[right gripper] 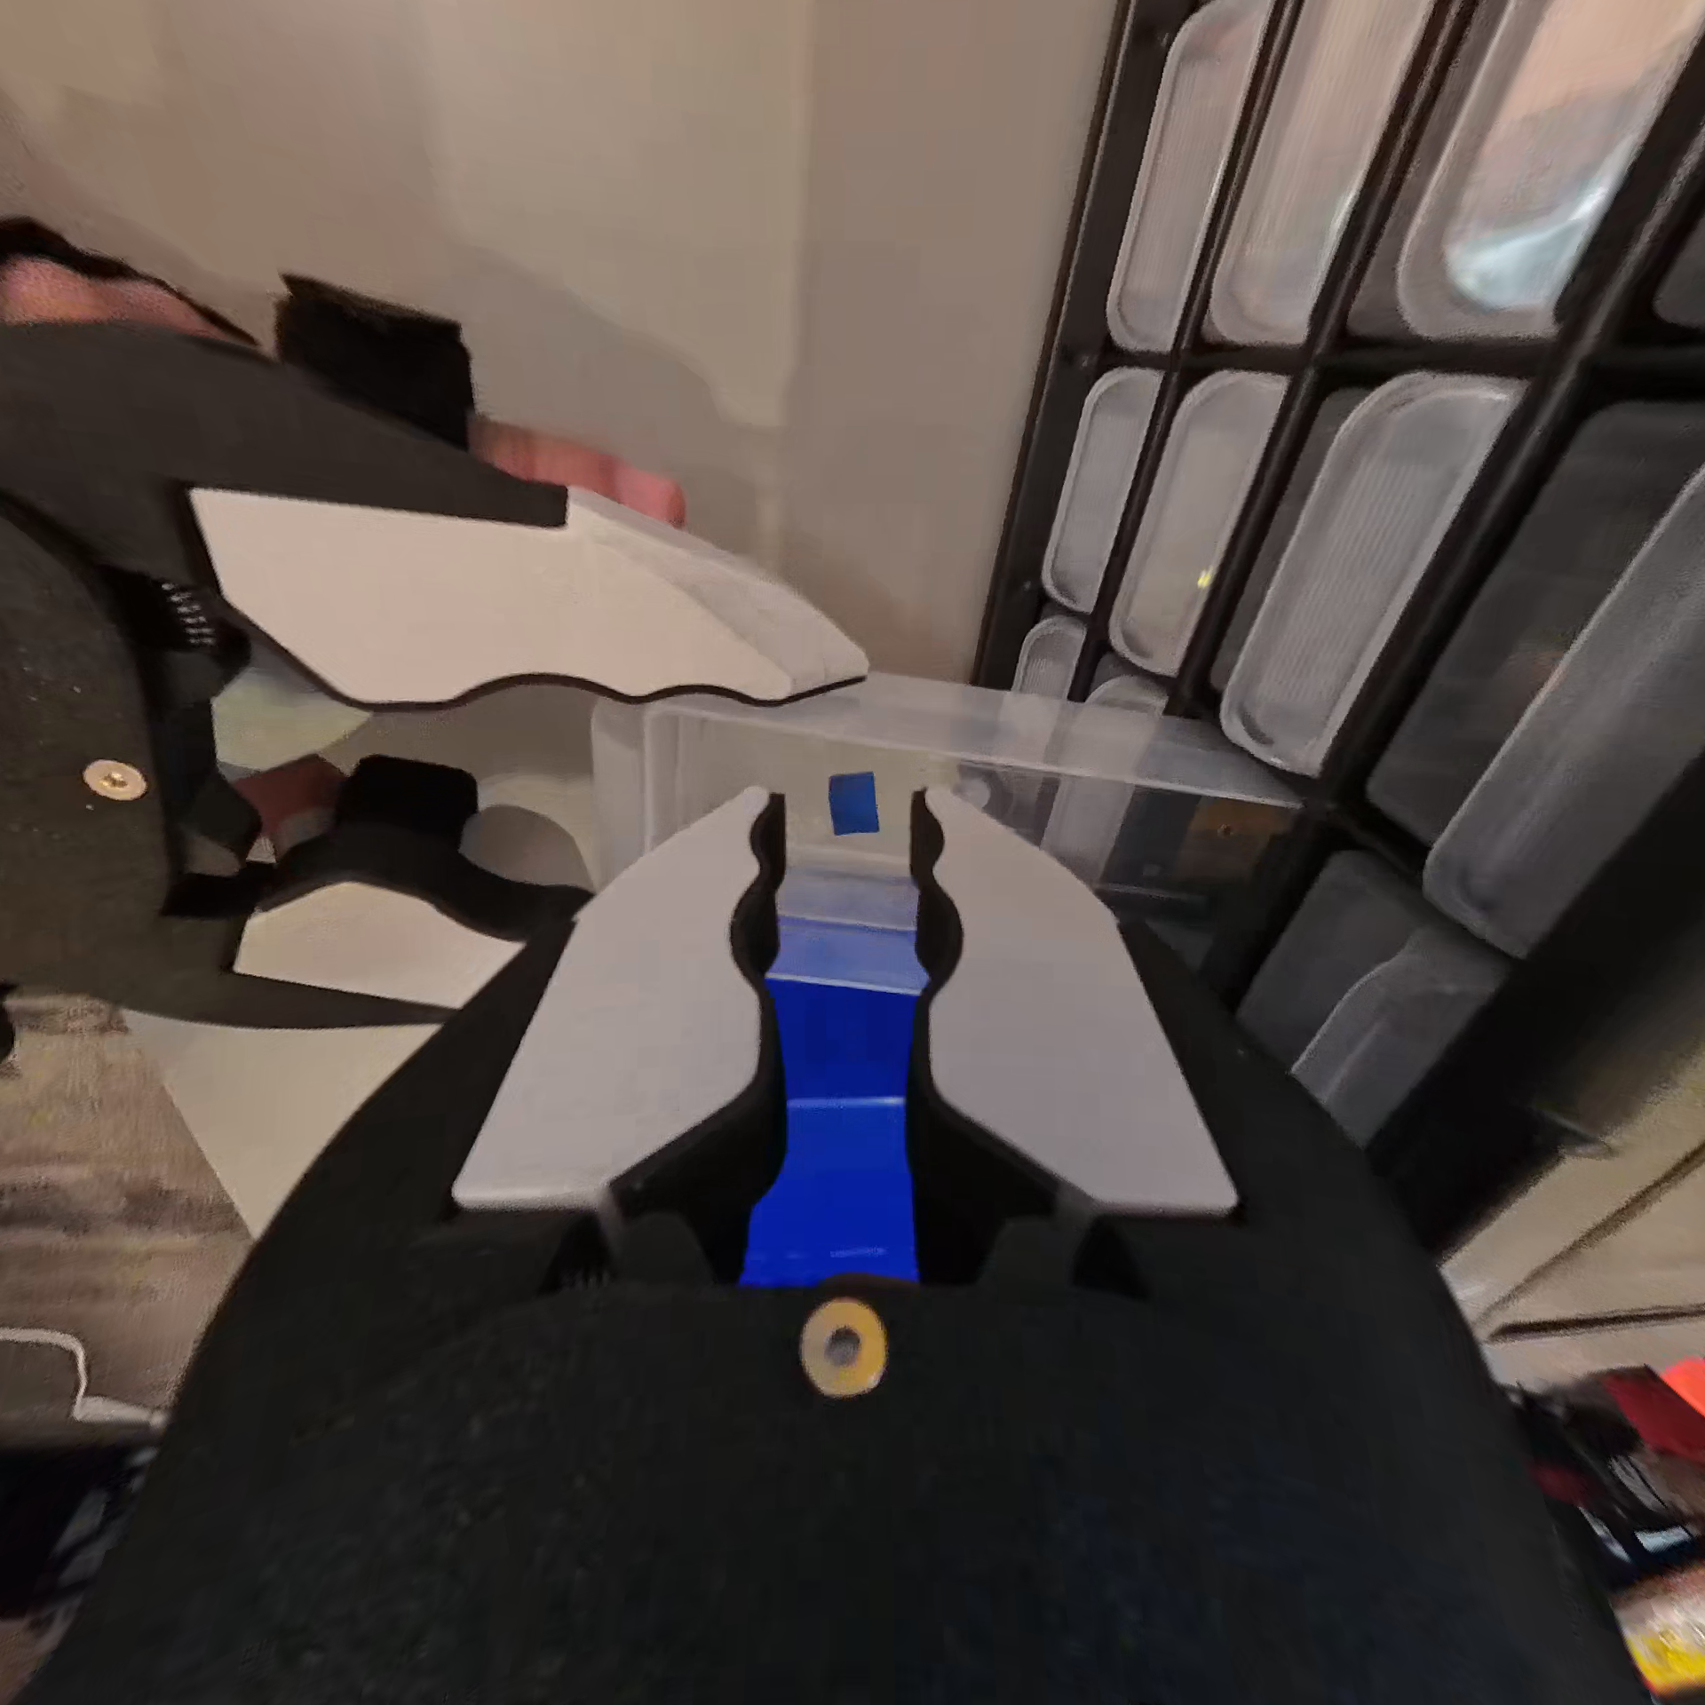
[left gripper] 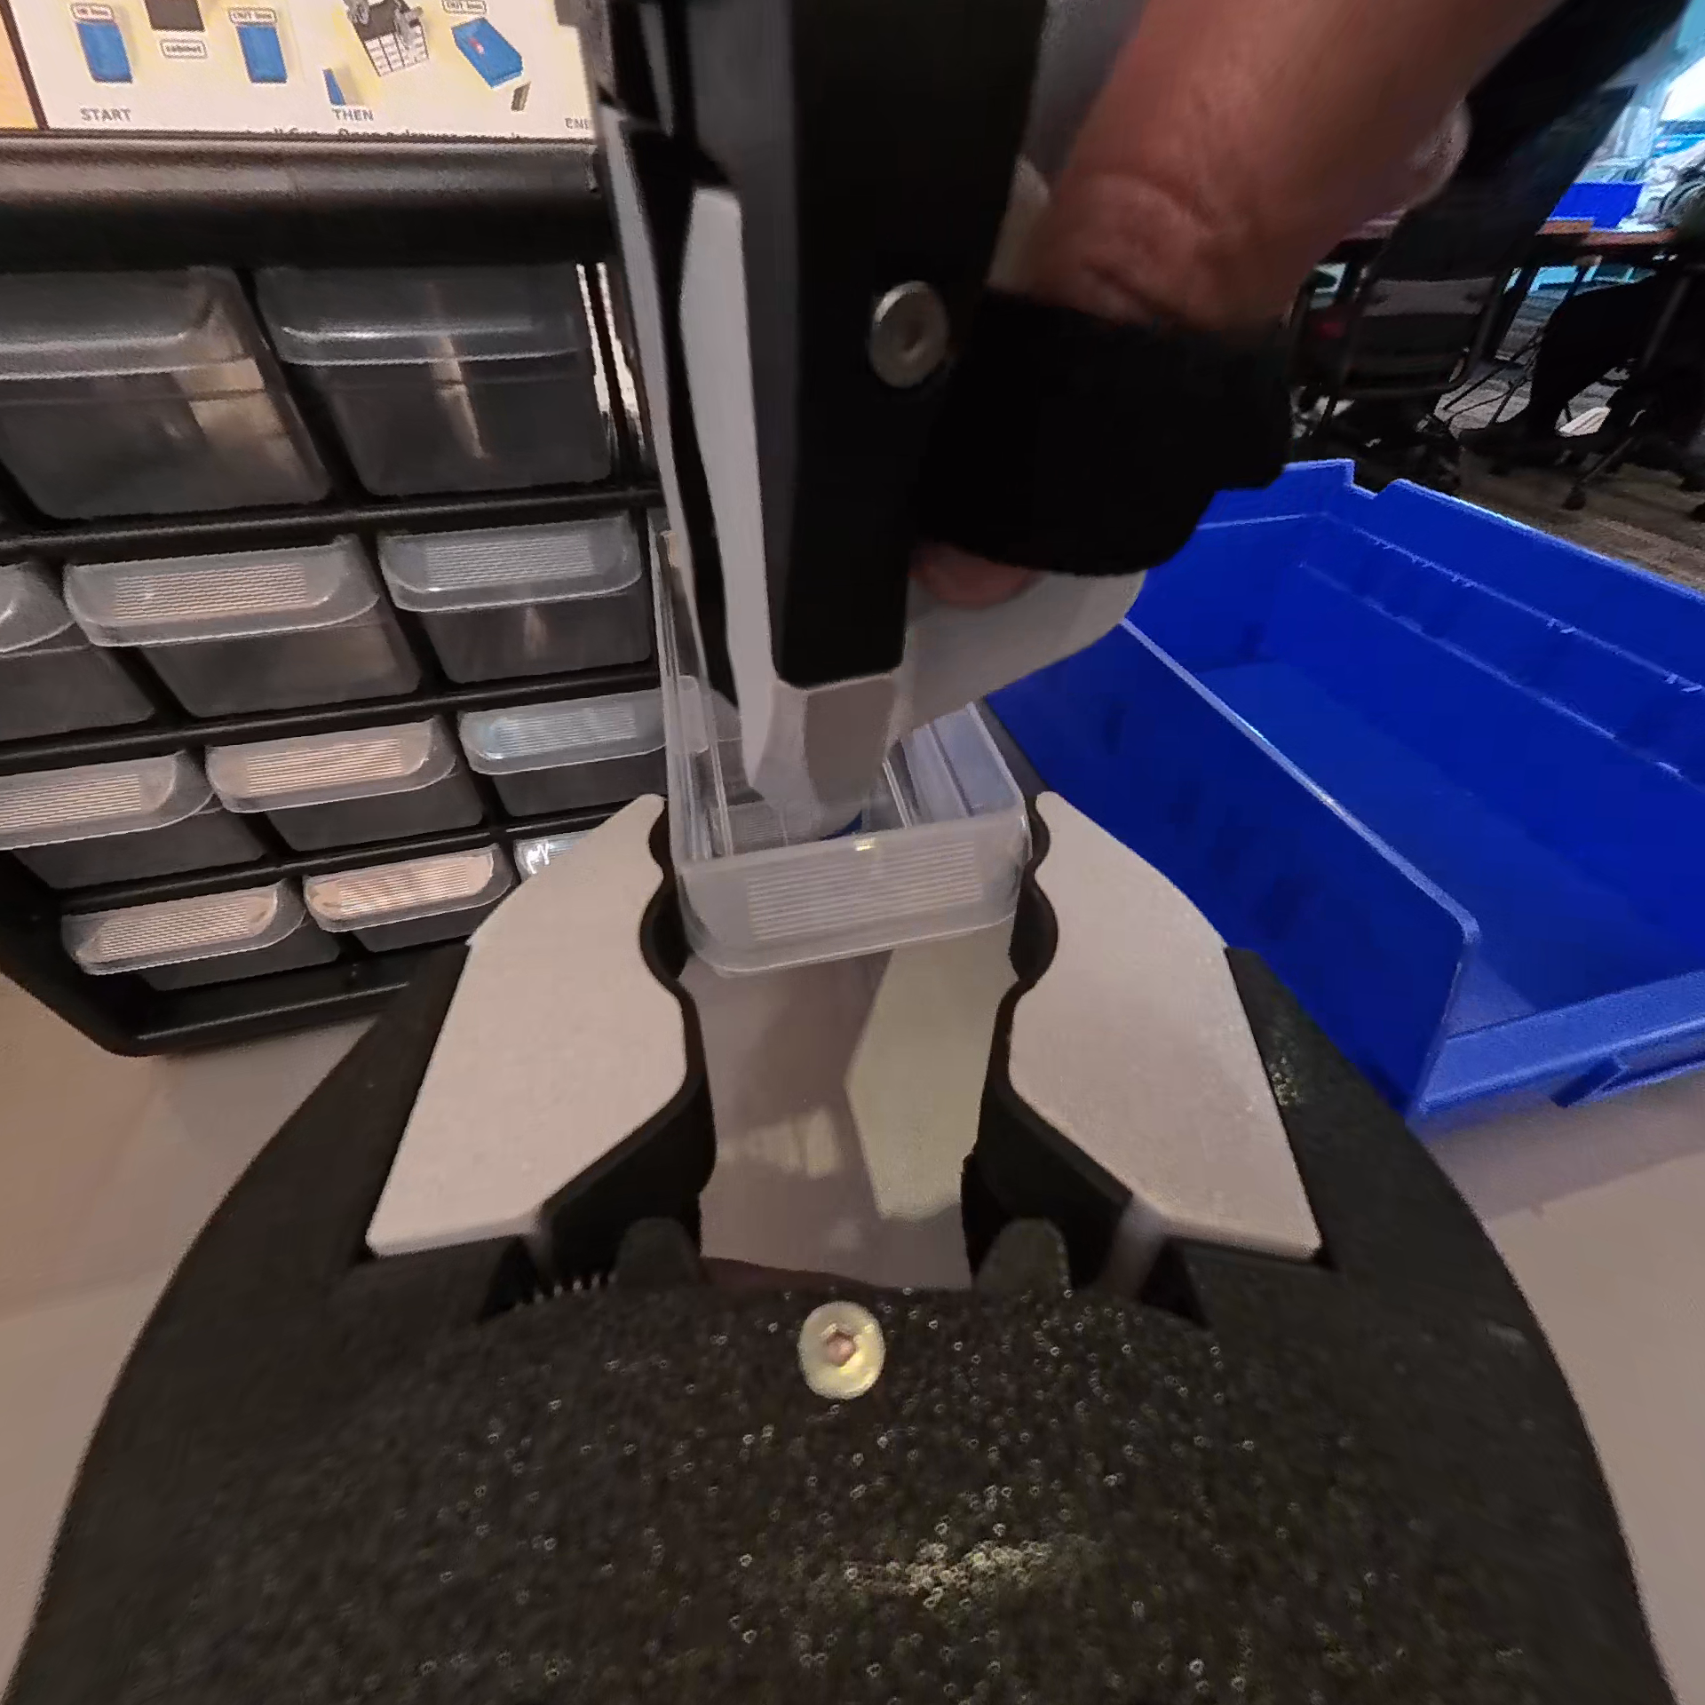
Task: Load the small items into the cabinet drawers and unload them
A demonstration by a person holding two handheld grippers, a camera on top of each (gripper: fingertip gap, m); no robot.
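Left wrist view looked forward along left tool (left gripper: 844,886), level, close on pulled-out clear drawer (left gripper: 849,890); cabinet (left gripper: 304,590) left, blue bin (left gripper: 1384,738) right. Right wrist view looked steeply down into same drawer (right gripper: 969,784). Shared: drawer, cabinet (right gripper: 1338,461), both tools.

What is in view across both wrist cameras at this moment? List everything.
cabinet: one, black frame with clear drawers, on the table, left of the claws
clear drawer: one, transparent, pulled out of the cabinet's right side
small item: one, blue, inside the clear drawer
bin: one, blue, on the table, right of the clear drawer
picture sheet: one, white, above the cabinet
table: one, white, under everything
hand: one, black strap across it, holding the right claw
left claw: one, grey and black, closed on the clear drawer's front
right claw: one, grey and black, open, tips down inside the clear drawer
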